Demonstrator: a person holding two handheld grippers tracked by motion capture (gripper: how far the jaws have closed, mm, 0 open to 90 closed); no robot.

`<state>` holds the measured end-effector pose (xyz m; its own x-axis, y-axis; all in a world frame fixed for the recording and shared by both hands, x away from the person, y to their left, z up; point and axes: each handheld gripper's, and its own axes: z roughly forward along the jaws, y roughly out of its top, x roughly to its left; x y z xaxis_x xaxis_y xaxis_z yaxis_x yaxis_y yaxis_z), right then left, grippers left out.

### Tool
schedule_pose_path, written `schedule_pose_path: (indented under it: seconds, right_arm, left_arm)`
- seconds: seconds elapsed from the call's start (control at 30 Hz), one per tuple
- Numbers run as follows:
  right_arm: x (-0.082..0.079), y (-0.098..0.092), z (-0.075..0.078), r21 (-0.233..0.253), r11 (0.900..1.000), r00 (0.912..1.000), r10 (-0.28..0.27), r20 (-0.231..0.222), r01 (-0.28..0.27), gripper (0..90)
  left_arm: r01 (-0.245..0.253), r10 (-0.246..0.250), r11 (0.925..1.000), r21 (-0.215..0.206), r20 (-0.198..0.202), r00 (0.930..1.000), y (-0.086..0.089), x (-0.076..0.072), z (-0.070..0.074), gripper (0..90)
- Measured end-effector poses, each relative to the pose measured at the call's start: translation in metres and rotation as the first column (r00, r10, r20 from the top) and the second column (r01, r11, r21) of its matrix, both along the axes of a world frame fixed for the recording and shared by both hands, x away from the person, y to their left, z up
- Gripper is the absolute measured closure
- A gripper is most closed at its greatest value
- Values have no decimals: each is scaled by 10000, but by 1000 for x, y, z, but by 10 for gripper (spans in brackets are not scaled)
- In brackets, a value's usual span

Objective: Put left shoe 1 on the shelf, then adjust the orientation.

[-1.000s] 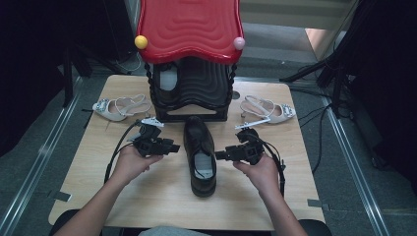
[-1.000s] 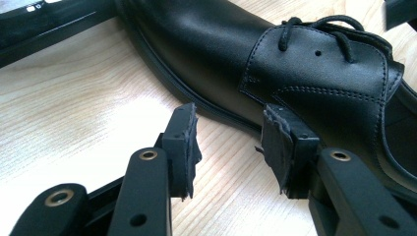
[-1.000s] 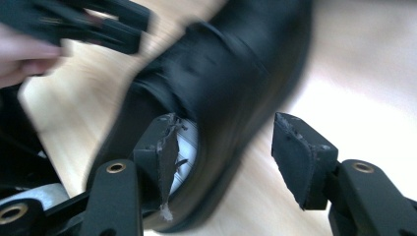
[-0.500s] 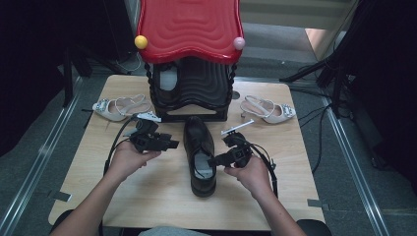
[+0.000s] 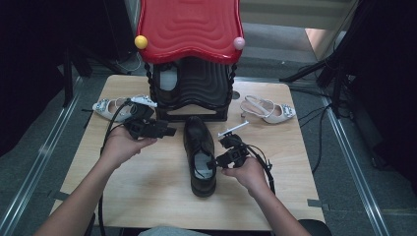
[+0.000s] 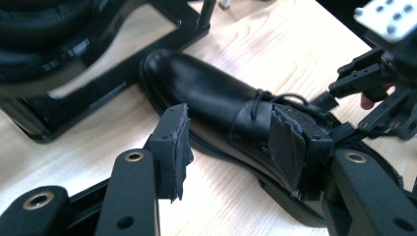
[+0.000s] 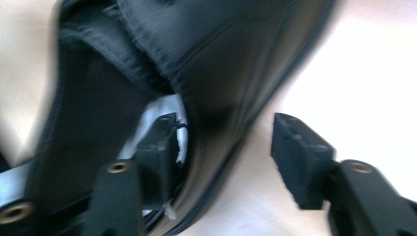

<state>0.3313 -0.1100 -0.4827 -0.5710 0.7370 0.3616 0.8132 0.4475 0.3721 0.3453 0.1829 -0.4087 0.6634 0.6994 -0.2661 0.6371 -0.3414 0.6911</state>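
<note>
1. Black leather shoe (image 5: 199,152): lies flat near the middle of the wooden table (image 5: 147,196), toe pointing to the far side, heel toward the person.
2. Right gripper (image 5: 212,163): at the right side wall of the shoe's opening. In the right gripper view its jaws stand wide apart and straddle that wall, one inside against the pale insole, the other outside over the table; they are not closed on the leather.
3. Left gripper (image 5: 169,132): held just left of the shoe's toe, apart from it. In the left gripper view its jaws gape wide and hold nothing.
4. Black shoe rack (image 5: 194,91) with a red roof (image 5: 189,27): stands at the far edge, just beyond the toe.
5. Pale sandals: one far left (image 5: 109,106), one far right (image 5: 268,109), both lying on the table.
</note>
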Motion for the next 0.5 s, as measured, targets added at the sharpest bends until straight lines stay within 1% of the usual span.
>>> schedule_pose_path:
  seconds: [0.03,0.07,0.1,0.13,0.17,0.2,0.23,0.27,0.3,0.33,0.43,0.47,0.5]
  right_arm:
    - [-6,2,2,-270,9991,9971,-316,688,336,451]
    - [-9,3,3,-249,9992,9939,-298,1064,326,512]
    - [-8,5,3,-14,9998,9959,-177,886,179,579]
    - [-8,5,3,71,9999,9973,-122,726,118,568]
    - [-6,6,3,56,9999,9979,-156,631,153,578]
    - [-3,6,2,-18,10000,9990,-88,429,89,578]
    - [-3,5,1,36,9999,9994,-119,319,118,583]
    - [0,4,2,131,9997,9997,-211,108,210,584]
    - [1,4,1,165,9997,9999,-157,72,156,583]
    - [2,3,2,171,9997,9998,-176,-49,176,580]
    - [6,4,1,234,9991,9983,-345,-470,356,591]
    - [7,3,0,257,9993,9985,-251,-486,263,593]
    - [8,3,1,238,9993,9976,-264,-637,280,591]
  left_arm:
    - [11,-11,10000,-1,29,10000,0,0,4,499]
    - [22,-22,10000,11,61,10000,0,0,8,499]
    - [57,-58,10000,30,124,9999,0,1,11,500]
    - [59,-59,10000,-4,160,9999,1,2,15,503]
    - [76,-76,10000,28,211,9997,1,3,20,511]
    - [82,-83,10000,28,252,9996,2,4,22,523]
    - [86,-85,10000,0,314,9995,3,5,27,531]
    - [96,-95,9999,-30,354,9993,3,6,31,548]
    - [112,-110,9999,-54,410,9991,4,8,35,564]
    - [113,-109,9999,-91,503,9987,5,9,40,579]
    - [142,-133,9998,-153,586,9982,6,13,50,623]
    - [174,-163,9997,-173,620,9979,6,14,54,642]
    - [189,-172,9995,-260,638,9978,6,16,60,669]
